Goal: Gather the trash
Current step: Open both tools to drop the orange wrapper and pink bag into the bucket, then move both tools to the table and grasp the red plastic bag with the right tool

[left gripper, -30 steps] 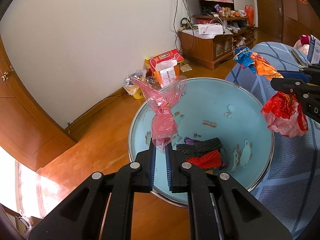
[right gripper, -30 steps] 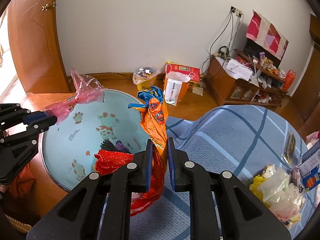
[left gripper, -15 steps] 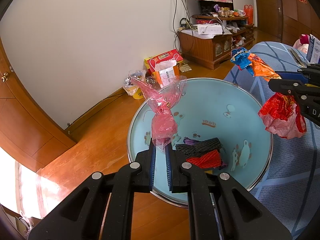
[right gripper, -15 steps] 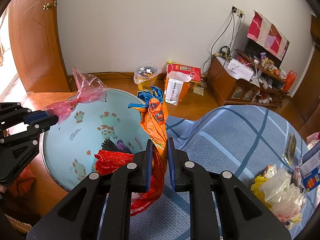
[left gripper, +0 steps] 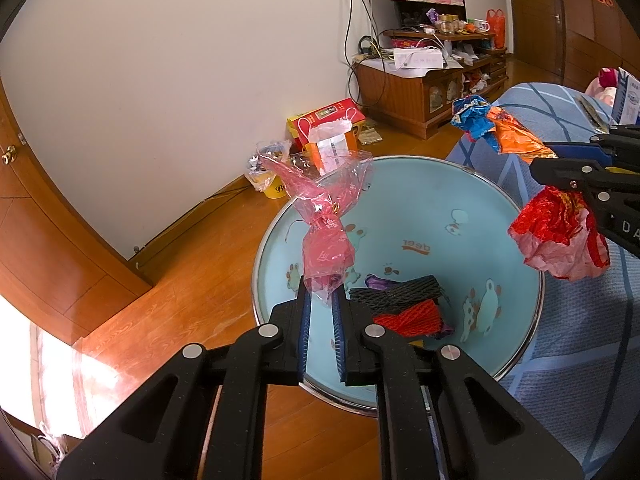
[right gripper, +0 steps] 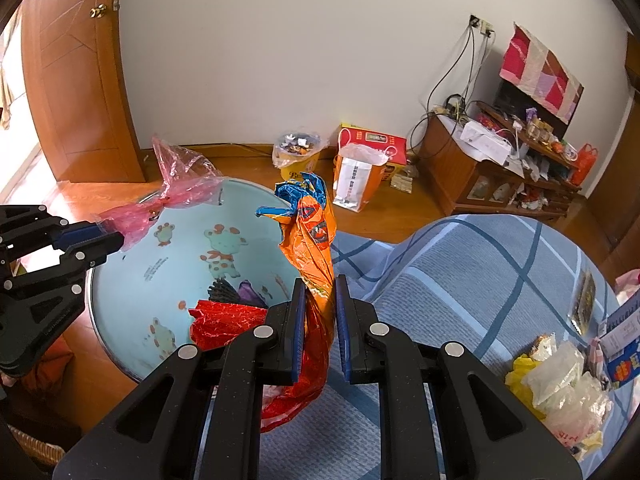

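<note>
My left gripper (left gripper: 319,300) is shut on a pink plastic bag (left gripper: 325,240) and holds it above the near rim of a round light-blue basin (left gripper: 432,208) with cartoon animals. In the basin lie black and red net wrappers (left gripper: 404,304). My right gripper (right gripper: 318,292) is shut on an orange, blue and red foil wrapper (right gripper: 310,240) and holds it at the basin's right edge, over the blue checked bedcover (right gripper: 460,280). The wrapper also shows in the left wrist view (left gripper: 560,232).
A heap of plastic bags and wrappers (right gripper: 560,384) lies on the bedcover at the right. On the wooden floor by the wall stand a yellow bin (right gripper: 296,156), a red box (right gripper: 372,140) and a paper bag. A wooden cabinet (right gripper: 480,176) stands behind.
The right gripper has carried the foil wrapper a little closer to the basin. The left gripper holds the pink bag in about the same place.
</note>
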Action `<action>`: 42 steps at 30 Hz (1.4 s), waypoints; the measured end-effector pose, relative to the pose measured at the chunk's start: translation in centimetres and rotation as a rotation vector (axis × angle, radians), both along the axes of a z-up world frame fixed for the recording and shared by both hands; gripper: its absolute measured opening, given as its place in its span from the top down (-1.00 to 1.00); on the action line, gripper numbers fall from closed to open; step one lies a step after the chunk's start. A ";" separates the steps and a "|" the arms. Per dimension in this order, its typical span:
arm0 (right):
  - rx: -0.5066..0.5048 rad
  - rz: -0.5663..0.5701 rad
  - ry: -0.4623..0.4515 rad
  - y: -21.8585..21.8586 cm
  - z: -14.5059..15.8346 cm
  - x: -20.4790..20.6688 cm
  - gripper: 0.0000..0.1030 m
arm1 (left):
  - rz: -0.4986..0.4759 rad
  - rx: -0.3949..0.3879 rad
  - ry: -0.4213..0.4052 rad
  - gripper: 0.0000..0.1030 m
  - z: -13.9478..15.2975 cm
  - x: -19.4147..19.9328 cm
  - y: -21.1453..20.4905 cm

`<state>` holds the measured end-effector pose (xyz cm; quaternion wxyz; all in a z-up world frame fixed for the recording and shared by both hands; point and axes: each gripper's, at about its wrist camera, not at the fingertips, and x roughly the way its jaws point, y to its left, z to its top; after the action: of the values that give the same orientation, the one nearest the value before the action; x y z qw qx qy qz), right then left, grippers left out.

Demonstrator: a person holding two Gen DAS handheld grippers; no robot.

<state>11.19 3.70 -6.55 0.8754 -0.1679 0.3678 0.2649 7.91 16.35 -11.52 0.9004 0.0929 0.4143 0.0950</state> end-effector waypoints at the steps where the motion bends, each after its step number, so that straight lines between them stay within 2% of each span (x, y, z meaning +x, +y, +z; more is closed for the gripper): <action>1: 0.000 0.004 0.002 0.1 0.0 0.0 0.70 | 0.000 0.000 0.000 0.76 0.0 0.0 0.0; 4: 0.004 0.022 0.006 0.3 -0.1 -0.2 0.64 | 0.004 0.000 0.001 0.68 0.0 0.0 0.1; 5: 0.010 0.023 0.005 0.3 -0.1 -0.2 0.56 | 0.008 0.001 0.000 0.55 0.0 0.0 0.1; 6: 0.015 0.023 0.006 0.3 -0.1 -0.3 0.38 | 0.007 0.001 -0.001 0.35 0.0 0.0 0.0; 7: 0.020 0.023 0.008 0.2 -0.1 -0.3 0.32 | 0.007 0.004 -0.006 0.27 0.1 -0.1 -0.1; 9: 0.022 0.020 0.008 0.2 -0.1 -0.3 0.30 | 0.008 0.011 -0.012 0.09 0.2 -0.2 -0.3; 12: 0.029 0.017 0.010 0.1 -0.1 -0.3 0.19 | 0.001 0.010 -0.008 0.04 0.2 -0.2 -0.5; 17: 0.035 0.010 0.008 -0.2 0.0 -0.5 0.14 | -0.005 0.006 -0.005 -0.09 0.1 -0.4 -0.8; 20: 0.042 -0.001 0.010 -0.9 0.2 -0.6 0.12 | -0.001 0.006 0.000 -0.36 0.0 -0.5 -1.1; 23: 0.043 -0.022 0.005 -2.2 0.6 -1.3 0.09 | -0.013 -0.020 0.011 -0.39 -0.3 -0.5 -1.2; 29: 0.057 -0.122 -0.022 -8.3 2.0 -3.0 -0.02 | -0.065 -0.059 0.022 -0.41 -0.7 -0.3 -3.3; 37: 0.048 -0.363 -0.056 -19.2 2.8 -5.8 -0.08 | -0.184 -0.070 -0.001 -0.48 0.2 -0.1 -9.6; 42: 0.058 -0.497 -0.034 -24.5 1.9 -7.0 -0.10 | -0.276 -0.069 -0.016 -0.56 0.6 -0.1 -14.6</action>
<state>4.17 -20.76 -4.62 0.9242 -0.0518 0.3752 0.0492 7.78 1.77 -10.94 0.9109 0.1171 0.3934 -0.0435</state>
